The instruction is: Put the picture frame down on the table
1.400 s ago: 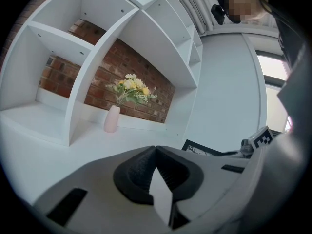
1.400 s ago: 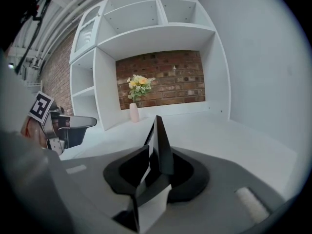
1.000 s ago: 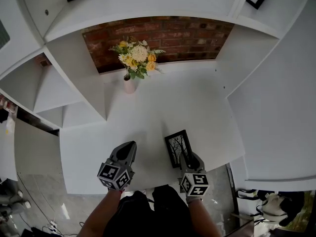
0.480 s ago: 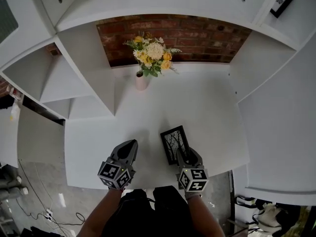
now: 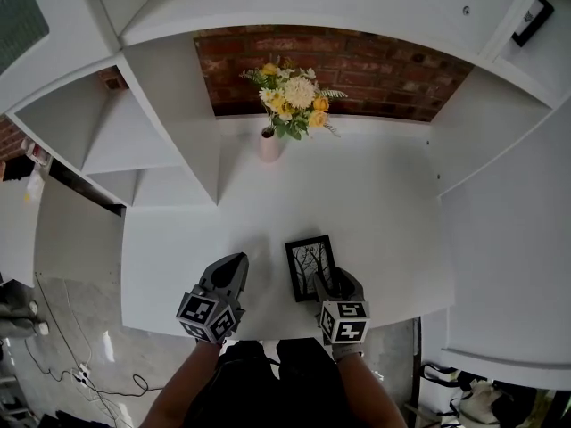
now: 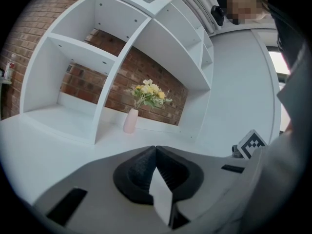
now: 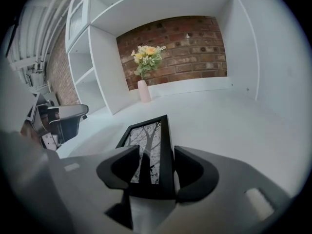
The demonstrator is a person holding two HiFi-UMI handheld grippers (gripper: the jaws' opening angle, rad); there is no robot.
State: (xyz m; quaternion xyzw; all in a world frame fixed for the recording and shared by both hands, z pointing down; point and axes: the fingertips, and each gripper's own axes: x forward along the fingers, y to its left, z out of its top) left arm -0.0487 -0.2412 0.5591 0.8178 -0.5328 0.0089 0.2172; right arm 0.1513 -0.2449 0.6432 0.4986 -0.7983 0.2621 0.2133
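Black rectangular picture frame [image 5: 310,267] holds a monochrome print of bare tree branches behind glass, bordered by a narrow dark moulding. It is located at the near edge of the white table [image 5: 375,203], long side pointing away from the person, just left of the right gripper [image 5: 326,283]. In the right gripper view, the frame [image 7: 152,143] runs forward from the right gripper [image 7: 155,156], whose jaws are closed on the frame's near end, one pad over the print and one outside the right rail. Contact between frame and table cannot be confirmed. The left gripper [image 6: 156,152] is beside it, jaws pressed together with nothing between them. A pink vase of yellow and white flowers [image 5: 284,114] stands at the table's far side, against the red brick wall [image 5: 375,69].
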